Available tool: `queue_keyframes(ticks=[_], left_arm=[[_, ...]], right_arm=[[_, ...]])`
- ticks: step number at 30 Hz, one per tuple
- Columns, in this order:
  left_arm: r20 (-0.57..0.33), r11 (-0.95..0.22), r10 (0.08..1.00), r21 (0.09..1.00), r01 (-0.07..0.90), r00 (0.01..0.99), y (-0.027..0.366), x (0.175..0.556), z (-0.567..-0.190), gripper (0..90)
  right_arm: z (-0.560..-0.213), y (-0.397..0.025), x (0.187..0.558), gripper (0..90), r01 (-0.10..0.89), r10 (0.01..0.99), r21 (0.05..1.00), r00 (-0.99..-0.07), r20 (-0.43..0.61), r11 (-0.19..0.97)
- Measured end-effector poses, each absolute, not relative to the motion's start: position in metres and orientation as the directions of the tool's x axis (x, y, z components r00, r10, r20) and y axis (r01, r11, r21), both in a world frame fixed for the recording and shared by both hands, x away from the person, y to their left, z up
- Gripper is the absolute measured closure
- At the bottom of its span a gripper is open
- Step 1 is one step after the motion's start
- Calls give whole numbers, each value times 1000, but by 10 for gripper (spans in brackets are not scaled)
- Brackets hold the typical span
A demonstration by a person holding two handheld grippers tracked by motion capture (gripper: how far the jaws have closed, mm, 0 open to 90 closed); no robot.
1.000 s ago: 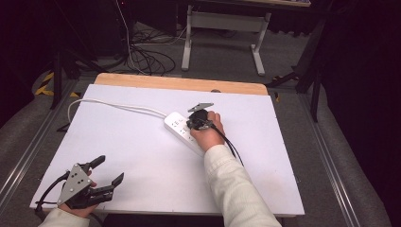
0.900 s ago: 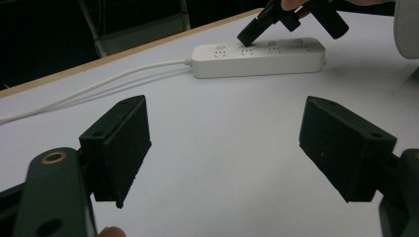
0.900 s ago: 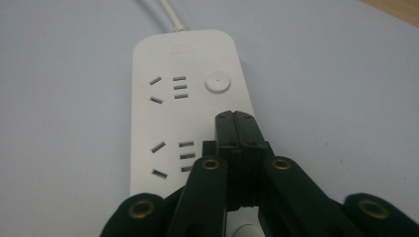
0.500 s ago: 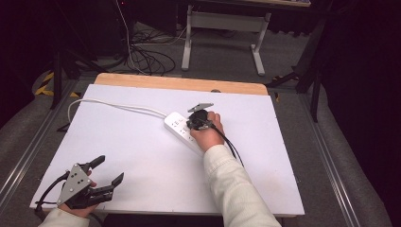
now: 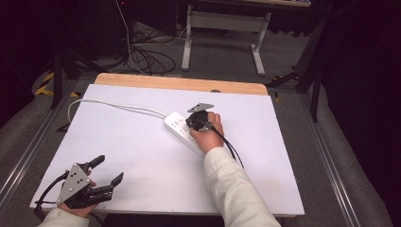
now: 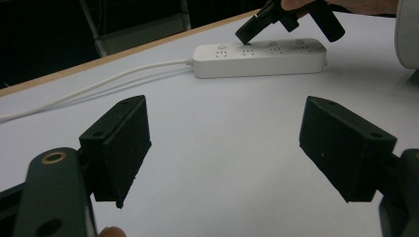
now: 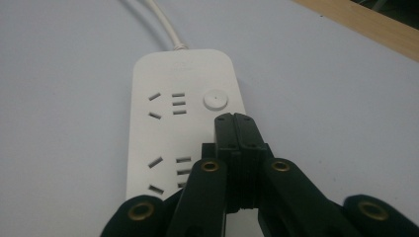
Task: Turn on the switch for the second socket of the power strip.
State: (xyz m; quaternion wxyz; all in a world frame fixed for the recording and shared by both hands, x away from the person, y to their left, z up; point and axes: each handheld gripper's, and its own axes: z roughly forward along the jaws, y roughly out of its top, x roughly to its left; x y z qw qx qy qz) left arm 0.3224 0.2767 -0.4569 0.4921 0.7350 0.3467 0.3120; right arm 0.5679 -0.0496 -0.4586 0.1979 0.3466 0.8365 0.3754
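Resting near your edge of the table, your left gripper (image 5: 101, 177) sits idle with its jaws wide apart, holding nothing — keep it there, well apart from the work. Farther out, your right gripper (image 7: 234, 118) has its jaws pressed together into one blunt tip, poised over the power strip (image 7: 183, 123) just short of the round button (image 7: 216, 100) at the cord end. The strip lies flat near the middle of the white table top (image 5: 142, 156), angled, with its white cord (image 5: 113, 106) trailing off toward the far left corner. Nothing pins the strip down, so a push that lands off-centre or comes in at a slant could likely skid or swivel it on the smooth surface; the tip could also slip off the small button and jab the sockets beside it. Whether the tip touches the strip yet you cannot tell from these views — so come down straight and gently. Beyond the wooden far edge (image 5: 179, 82) of the table lie a dark floor, tangled cables (image 5: 146, 56) and a metal stand (image 5: 222, 33).
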Motion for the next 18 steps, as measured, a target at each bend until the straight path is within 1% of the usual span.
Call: queue_keyframes(ticks=[18], left_arm=[[121, -280, 814, 939, 201, 568, 276, 322, -457, 203]], right_arm=[[-431, -57, 553, 900, 367, 717, 829, -695, -56, 421]])
